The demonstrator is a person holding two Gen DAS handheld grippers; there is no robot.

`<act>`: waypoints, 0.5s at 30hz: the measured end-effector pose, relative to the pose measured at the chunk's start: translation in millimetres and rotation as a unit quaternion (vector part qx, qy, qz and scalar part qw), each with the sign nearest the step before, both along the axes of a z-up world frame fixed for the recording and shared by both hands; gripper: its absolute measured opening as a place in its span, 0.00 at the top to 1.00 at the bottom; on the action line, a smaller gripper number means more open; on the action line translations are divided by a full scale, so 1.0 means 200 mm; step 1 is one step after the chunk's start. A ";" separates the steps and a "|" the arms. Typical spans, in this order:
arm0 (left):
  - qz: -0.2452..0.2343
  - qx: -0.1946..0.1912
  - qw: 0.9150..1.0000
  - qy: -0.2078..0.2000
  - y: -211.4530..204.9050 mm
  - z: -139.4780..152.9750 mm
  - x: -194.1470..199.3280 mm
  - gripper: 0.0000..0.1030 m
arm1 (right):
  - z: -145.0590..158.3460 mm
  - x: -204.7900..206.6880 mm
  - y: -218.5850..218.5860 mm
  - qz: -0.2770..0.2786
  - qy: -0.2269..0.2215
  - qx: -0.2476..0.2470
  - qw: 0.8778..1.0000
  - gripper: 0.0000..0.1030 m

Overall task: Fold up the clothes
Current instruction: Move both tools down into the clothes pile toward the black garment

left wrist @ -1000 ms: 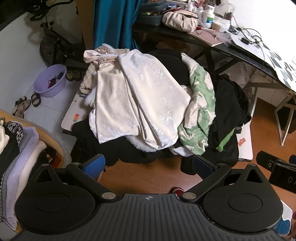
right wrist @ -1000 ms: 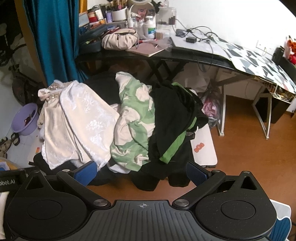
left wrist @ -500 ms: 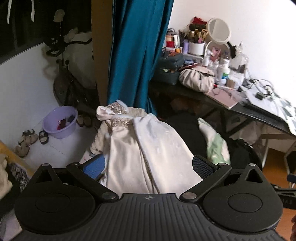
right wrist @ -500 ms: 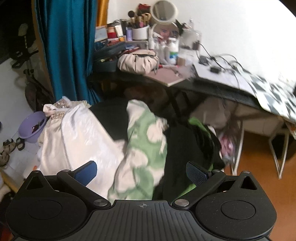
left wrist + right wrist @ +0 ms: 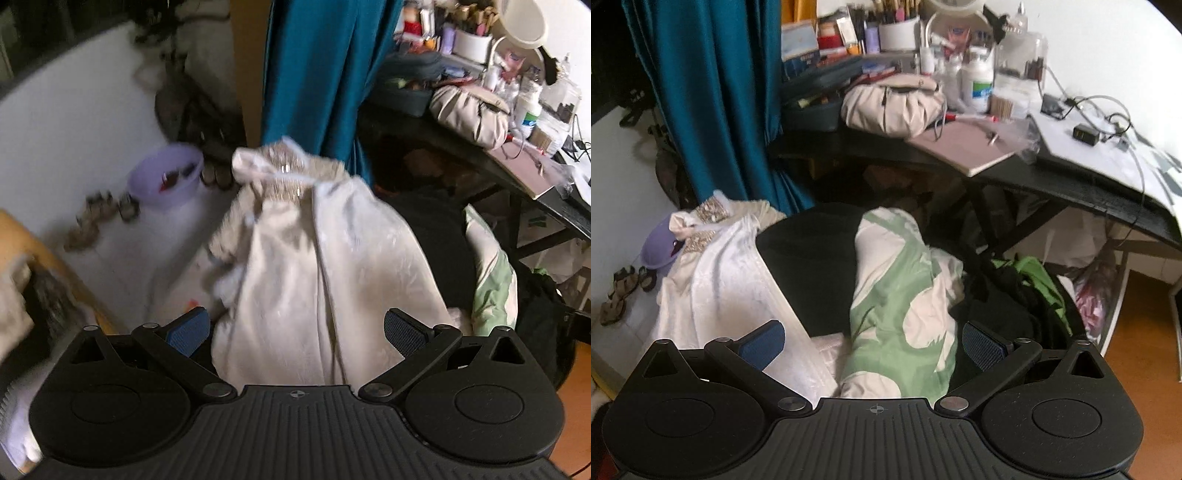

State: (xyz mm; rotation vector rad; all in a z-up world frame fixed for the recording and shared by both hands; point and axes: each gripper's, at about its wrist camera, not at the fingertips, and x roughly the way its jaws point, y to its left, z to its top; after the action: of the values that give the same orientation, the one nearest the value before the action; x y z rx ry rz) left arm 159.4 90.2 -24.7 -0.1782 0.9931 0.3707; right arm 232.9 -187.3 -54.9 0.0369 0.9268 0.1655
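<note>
Your left gripper (image 5: 293, 328) hovers spread over the cream garment (image 5: 314, 280), your right gripper (image 5: 873, 341) spread over the green-patterned one (image 5: 897, 295).

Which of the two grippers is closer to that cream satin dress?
Left. The left gripper is open directly over the cream satin dress; the right gripper is open over the green-and-white garment beside it.
</note>
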 end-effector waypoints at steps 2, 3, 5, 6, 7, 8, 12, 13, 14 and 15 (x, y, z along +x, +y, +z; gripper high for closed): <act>0.012 -0.011 1.000 0.014 0.05 -0.05 0.04 0.00 | -0.08 0.06 0.00 -0.009 0.017 -0.013 1.000 0.01; 0.018 -0.018 1.000 0.017 0.09 -0.07 0.06 0.00 | -0.12 0.09 0.01 -0.012 0.026 -0.020 0.999 0.01; 0.030 -0.032 0.999 0.016 0.13 -0.09 0.12 0.00 | -0.18 0.17 0.01 -0.014 0.035 -0.033 0.999 0.01; 0.034 -0.042 0.998 0.015 0.15 -0.11 0.14 0.00 | -0.21 0.20 0.01 -0.015 0.033 -0.040 0.999 0.01; 0.038 -0.051 0.998 0.014 0.17 -0.13 0.17 0.00 | -0.23 0.22 0.02 -0.018 0.030 -0.049 0.998 0.01; 0.035 -0.059 0.997 0.018 0.18 -0.16 0.19 0.00 | -0.26 0.24 0.02 -0.022 0.027 -0.060 0.998 0.01; 0.010 -0.079 0.995 0.054 0.19 -0.28 0.28 0.00 | -0.30 0.25 0.04 -0.032 0.022 -0.071 0.997 0.01; 0.005 -0.079 0.995 0.058 0.20 -0.29 0.30 0.01 | -0.29 0.24 0.05 -0.029 0.015 -0.058 0.998 0.01; 0.000 -0.078 0.995 0.062 0.22 -0.30 0.32 0.01 | -0.29 0.23 0.07 -0.020 0.002 -0.041 0.999 0.01; -0.003 -0.072 0.996 0.058 0.24 -0.30 0.32 0.01 | -0.29 0.23 0.09 -0.008 -0.014 -0.023 1.000 0.01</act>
State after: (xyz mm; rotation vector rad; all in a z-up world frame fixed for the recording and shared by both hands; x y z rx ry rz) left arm 224.2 138.1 -84.9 -0.2863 1.1357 0.3066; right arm 278.1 -169.2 -112.8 -0.0001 0.9017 0.1302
